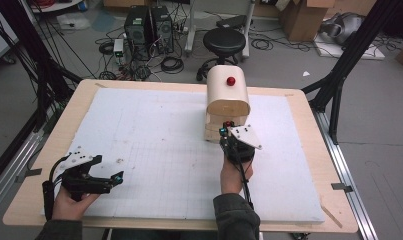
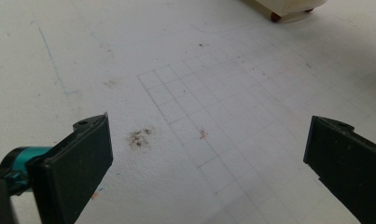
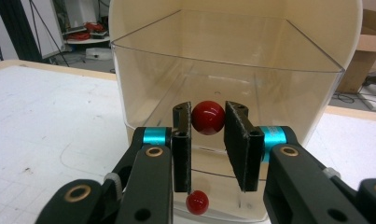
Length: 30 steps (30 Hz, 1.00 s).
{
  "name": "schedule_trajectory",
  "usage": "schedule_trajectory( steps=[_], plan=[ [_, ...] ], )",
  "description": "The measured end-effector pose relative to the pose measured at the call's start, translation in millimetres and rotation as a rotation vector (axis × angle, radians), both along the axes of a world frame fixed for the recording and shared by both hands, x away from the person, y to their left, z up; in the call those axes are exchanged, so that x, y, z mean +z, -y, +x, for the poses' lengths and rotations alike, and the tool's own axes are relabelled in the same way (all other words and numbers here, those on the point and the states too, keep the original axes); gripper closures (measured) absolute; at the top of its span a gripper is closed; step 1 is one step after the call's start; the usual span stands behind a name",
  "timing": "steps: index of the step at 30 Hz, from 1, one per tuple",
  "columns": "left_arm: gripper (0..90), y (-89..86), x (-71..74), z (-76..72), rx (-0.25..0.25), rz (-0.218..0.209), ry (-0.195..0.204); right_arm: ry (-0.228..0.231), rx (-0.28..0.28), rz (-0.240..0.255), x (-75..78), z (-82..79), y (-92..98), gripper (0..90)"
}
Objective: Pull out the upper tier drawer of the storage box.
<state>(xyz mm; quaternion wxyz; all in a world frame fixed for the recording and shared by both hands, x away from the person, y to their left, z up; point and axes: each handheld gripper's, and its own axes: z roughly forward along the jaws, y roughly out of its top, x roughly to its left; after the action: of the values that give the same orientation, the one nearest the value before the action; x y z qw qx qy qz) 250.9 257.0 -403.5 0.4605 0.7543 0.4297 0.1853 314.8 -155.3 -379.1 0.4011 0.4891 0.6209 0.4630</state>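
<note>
Right gripper (image 3: 208, 116): we see its fingers (image 3: 182, 140) clamped on a red knob (image 3: 207, 117), one pad on each side of it.
Red knob: it sits on the clear front panel (image 3: 223, 93) of the cream box (image 1: 228, 97), about halfway up the panel as the right gripper view has it.
Cream box: it stands on the white mat (image 1: 164, 150) at the far right of the bench (image 1: 59, 140), its rounded top bearing another red knob (image 1: 231, 81).
Lower knob (image 3: 197, 201): a smaller red ball shows below the fingers, near the foot of the box.
Right hand (image 1: 234, 175): we find it just in front of the box, on its near side.
Left gripper (image 2: 209, 154): its fingers (image 2: 83, 163) stand wide apart with nothing between them, over the gridded mat.
Left hand (image 1: 74, 197): it sits at the near left corner of the bench, well apart from the box.
</note>
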Motion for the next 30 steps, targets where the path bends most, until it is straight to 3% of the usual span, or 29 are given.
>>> schedule_trajectory(
  steps=[22, 30],
  plan=[
    [1.7, 0.4, 0.3, -0.5, 0.000, 0.000, 0.000, -0.012, 0.052, 0.044, 0.4, -13.4, 7.6, 72.3],
    [1.7, -0.1, 0.8, -0.9, -0.001, 0.003, 0.000, -0.012, 0.064, 0.037, 0.8, -18.4, 9.7, 72.3]
  ],
)
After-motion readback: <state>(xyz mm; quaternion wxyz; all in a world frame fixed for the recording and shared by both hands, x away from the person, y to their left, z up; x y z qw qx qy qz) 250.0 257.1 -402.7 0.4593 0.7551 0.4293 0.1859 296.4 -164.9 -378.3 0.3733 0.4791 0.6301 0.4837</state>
